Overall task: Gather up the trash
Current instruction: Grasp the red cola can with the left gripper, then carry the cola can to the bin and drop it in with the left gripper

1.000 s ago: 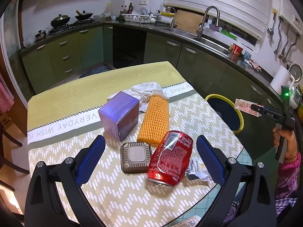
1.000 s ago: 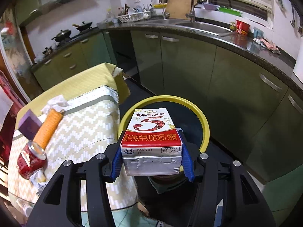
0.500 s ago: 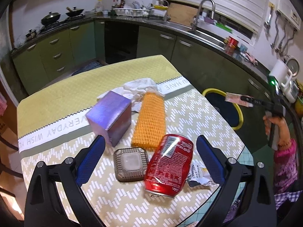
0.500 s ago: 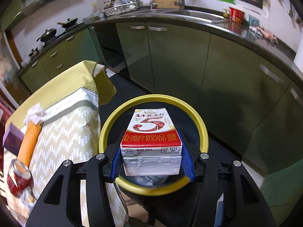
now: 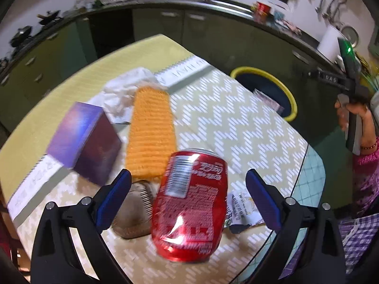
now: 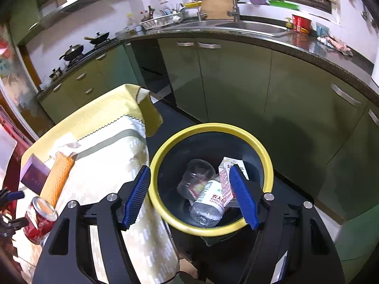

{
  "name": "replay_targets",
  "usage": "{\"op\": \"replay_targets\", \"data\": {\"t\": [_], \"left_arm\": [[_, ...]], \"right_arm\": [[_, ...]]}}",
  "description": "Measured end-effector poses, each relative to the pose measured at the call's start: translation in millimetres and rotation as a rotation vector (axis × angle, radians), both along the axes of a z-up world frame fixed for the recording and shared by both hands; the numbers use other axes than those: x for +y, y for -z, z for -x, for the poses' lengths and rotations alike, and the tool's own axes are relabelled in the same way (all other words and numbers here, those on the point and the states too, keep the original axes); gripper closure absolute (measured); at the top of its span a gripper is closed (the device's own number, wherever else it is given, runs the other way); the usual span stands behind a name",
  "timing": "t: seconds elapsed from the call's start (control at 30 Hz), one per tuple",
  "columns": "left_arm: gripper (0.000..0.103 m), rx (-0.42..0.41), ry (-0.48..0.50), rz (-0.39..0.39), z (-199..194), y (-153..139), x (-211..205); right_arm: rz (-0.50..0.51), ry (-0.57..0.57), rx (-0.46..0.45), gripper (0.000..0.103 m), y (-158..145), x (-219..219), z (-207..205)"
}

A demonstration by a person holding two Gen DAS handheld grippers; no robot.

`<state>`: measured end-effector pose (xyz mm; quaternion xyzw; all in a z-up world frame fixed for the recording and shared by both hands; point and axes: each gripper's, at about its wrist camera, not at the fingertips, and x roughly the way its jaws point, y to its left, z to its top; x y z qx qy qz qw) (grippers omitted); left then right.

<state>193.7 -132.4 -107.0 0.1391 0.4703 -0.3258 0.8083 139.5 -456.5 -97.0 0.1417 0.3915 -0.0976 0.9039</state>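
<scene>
While the left gripper [image 5: 188,198] hangs spread wide over the table [image 5: 236,127], a dented red can [image 5: 190,203] lies on its side between the blue pads, touching neither. A brown square lid [image 5: 132,213] sits just beside the can under the left pad, and a torn wrapper [image 5: 239,208] lies beside it near the right pad. Beyond are an orange foam net [image 5: 150,132], a purple box [image 5: 85,139] and crumpled white paper [image 5: 123,90]. The table edge runs close behind the wrapper, with bare cloth beyond the can. The right gripper [image 6: 190,197] hangs over the yellow-rimmed bin [image 6: 210,127] just off the table, its jaws opening with nothing between them. In the bin lie a milk carton [image 6: 225,177], a clear cup [image 6: 196,172] and a plastic bottle [image 6: 208,203].
</scene>
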Motion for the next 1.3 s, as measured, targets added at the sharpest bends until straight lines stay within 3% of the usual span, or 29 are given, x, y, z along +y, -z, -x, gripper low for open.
{"op": "replay_targets", "data": {"t": [0.37,0.63,0.7,0.9,1.3], "left_arm": [[0.011,0.026,0.042,-0.12,-5.6,27.9,-18.4],[0.034,0.053,0.064,-0.156,-6.5,40.4,-25.9],[0.035,0.054,0.064,-0.162,-6.7,41.6,-25.6],[0.035,0.049,0.06,-0.148,-5.0,36.3,-21.2],[0.035,-0.011,0.051,-0.089,-9.0,-3.7,-18.2]], "right_arm": [[-0.022,-0.053,0.032,0.035,13.4,14.0,-5.0],[-0.029,-0.062,0.041,0.034,15.8,17.6,-6.4],[-0.029,-0.063,0.041,0.034,15.5,17.7,-6.2],[-0.03,-0.069,0.039,0.035,15.2,18.1,-5.2],[-0.032,-0.077,0.028,0.035,11.8,18.6,-1.1]]}}
